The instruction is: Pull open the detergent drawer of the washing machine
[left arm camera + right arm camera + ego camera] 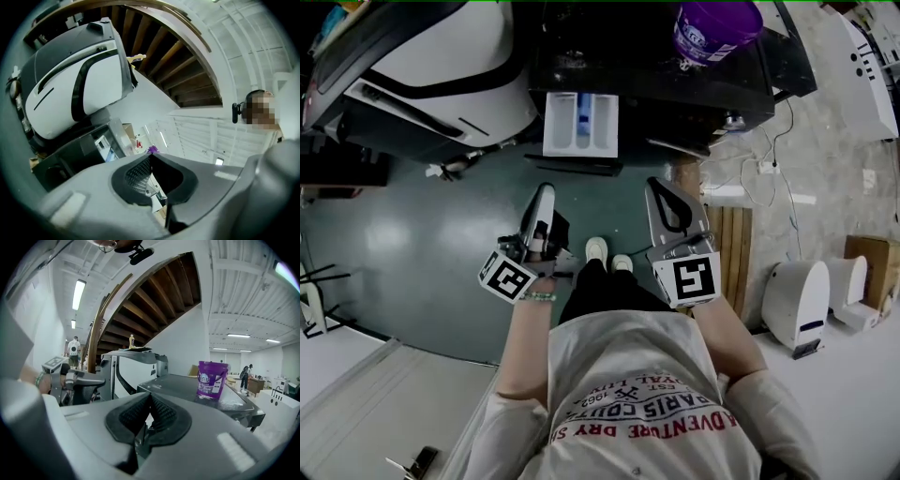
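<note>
The dark washing machine [675, 84] stands ahead of me, and its white detergent drawer [580, 124] sticks out of the front, with blue inside. My left gripper [542, 202] hangs short of the drawer, a little below and left of it, jaws shut on nothing. My right gripper [661, 192] is level with it to the right, also shut and empty. In the left gripper view the closed tips [150, 157] point past the drawer [107, 146]. The right gripper view has the closed tips [150, 397] in front of the machine's top [187, 385].
A purple bucket [715, 28] stands on the machine's top. A large white and black machine [441, 75] sits to the left. A wooden pallet [733, 253], floor cables [769, 169] and white appliances [797, 291] lie to the right. The person's shoes [606, 253] are between the grippers.
</note>
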Action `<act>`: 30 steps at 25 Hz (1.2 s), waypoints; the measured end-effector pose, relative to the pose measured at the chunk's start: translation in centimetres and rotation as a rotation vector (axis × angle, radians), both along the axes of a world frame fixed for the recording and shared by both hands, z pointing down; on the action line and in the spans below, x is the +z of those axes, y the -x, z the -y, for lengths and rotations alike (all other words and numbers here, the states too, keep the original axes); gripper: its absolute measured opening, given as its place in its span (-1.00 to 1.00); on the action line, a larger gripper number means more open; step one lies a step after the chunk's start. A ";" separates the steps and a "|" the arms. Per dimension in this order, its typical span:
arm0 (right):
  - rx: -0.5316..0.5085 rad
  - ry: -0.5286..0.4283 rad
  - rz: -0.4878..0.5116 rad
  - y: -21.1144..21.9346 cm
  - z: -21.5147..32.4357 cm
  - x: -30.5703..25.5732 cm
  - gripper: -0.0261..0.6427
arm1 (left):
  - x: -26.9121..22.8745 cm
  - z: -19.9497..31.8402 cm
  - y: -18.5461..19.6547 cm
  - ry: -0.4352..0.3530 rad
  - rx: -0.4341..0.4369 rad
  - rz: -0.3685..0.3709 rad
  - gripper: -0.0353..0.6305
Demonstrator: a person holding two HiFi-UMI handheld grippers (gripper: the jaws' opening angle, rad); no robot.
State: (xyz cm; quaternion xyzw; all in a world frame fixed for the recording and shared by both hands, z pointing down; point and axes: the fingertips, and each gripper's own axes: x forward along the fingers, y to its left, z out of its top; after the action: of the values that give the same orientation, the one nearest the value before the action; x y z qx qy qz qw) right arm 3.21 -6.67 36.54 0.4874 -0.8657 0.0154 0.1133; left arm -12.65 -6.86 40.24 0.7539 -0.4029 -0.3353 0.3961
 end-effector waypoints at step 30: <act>0.066 -0.200 0.072 -5.2 0.9 -12.2 -0.92 | -18.1 1.8 -5.3 -0.465 0.165 1.039 -0.92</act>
State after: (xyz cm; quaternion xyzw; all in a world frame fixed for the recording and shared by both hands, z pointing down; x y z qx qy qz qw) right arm 8.40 -7.56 24.29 0.5238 -0.8498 -0.0499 0.0326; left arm -7.37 -8.65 22.17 0.9159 -0.4001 0.0313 -0.0052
